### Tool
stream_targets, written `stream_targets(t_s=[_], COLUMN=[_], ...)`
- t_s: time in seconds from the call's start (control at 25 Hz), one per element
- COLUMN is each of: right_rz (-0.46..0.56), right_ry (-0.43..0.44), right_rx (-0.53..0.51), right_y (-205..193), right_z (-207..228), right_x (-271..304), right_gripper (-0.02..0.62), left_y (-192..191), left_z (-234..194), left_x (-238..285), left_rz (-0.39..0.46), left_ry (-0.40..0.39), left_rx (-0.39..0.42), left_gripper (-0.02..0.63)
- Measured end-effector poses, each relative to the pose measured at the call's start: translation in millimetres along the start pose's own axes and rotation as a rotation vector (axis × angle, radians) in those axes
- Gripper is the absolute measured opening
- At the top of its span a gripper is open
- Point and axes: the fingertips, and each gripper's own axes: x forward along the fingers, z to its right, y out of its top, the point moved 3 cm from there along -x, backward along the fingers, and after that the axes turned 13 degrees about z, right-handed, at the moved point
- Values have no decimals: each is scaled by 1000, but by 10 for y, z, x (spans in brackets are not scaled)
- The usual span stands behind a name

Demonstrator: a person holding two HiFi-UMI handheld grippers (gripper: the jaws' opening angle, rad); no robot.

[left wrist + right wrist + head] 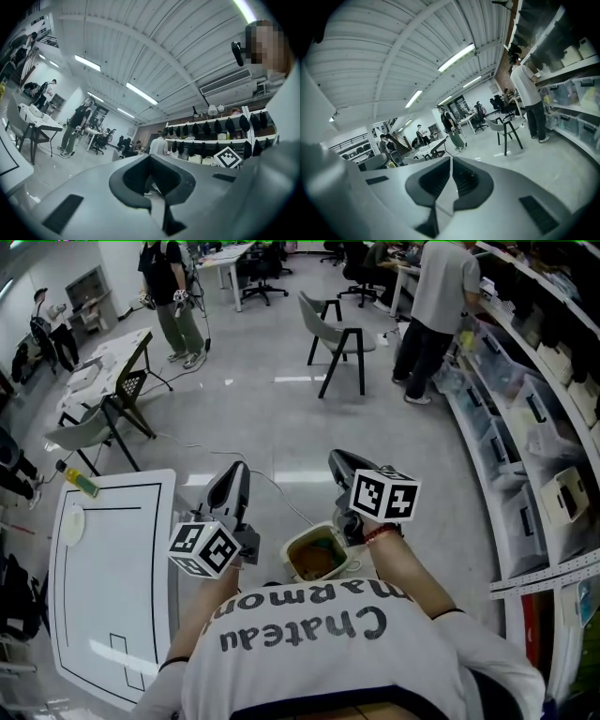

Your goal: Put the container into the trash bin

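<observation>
1. Pointing forward and up over the floor, the left tool (234, 471) has its jaws pressed together with nothing between them, as the left gripper view (151, 161) shows.
2. Beside it, the right tool (339, 461) is raised the same way, its jaws also meeting along one thin line and empty (451, 163).
3. Between and below the two tools, close to the person's chest, a pale-rimmed trash bin (292, 546) stands on the floor.
4. Brown and greenish matter fills the bin; the container cannot be told apart from it.
5. Left of the person is a white worktop (112, 568) with a black outline, carrying a white disc (72, 524) and a yellow-green bottle (81, 485) at its far corner.
6. Farther off stand a grey chair (334, 334) and a person (441, 306) at shelves.
</observation>
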Motion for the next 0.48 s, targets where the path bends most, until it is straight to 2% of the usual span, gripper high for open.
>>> stream_targets(t_s=[0.48], right_rz=[-23], right_ry=[-37], right_rx=[-1], right_y=[-97], right_z=[104], right_x=[-66], right_gripper=[35], left_y=[-91], left_z=[-34], left_x=[-60], left_rz=[-20], left_ry=[11], left_rx=[-20], left_gripper=[25])
